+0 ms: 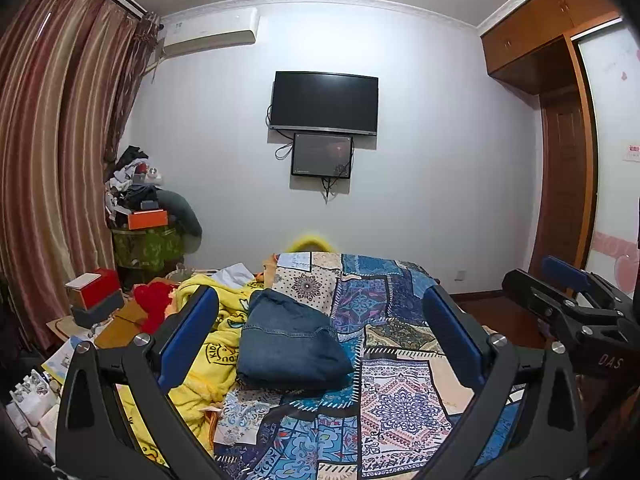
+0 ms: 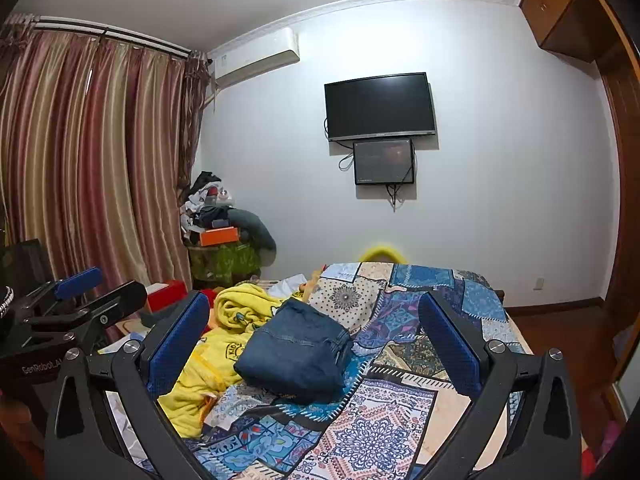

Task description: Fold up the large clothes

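A folded dark blue denim garment (image 1: 290,342) (image 2: 296,354) lies on the patchwork bedspread (image 1: 400,392) (image 2: 400,420), near its left side. Beside it to the left sprawls a crumpled yellow fleece garment (image 1: 208,352) (image 2: 236,320). My left gripper (image 1: 320,332) hangs open above the bed, nothing between its blue pads, the denim seen between them. My right gripper (image 2: 316,336) is open too, held at a similar height and empty. In the left wrist view the right gripper (image 1: 568,300) shows at the right edge; in the right wrist view the left gripper (image 2: 76,300) shows at the left edge.
A red box on a grey one (image 1: 96,296) and papers clutter the left of the bed. A pile of clothes and an orange box (image 1: 146,218) stand in the corner by striped curtains (image 1: 48,160). A television (image 1: 324,102) hangs on the far wall. A wooden wardrobe (image 1: 560,120) is on the right.
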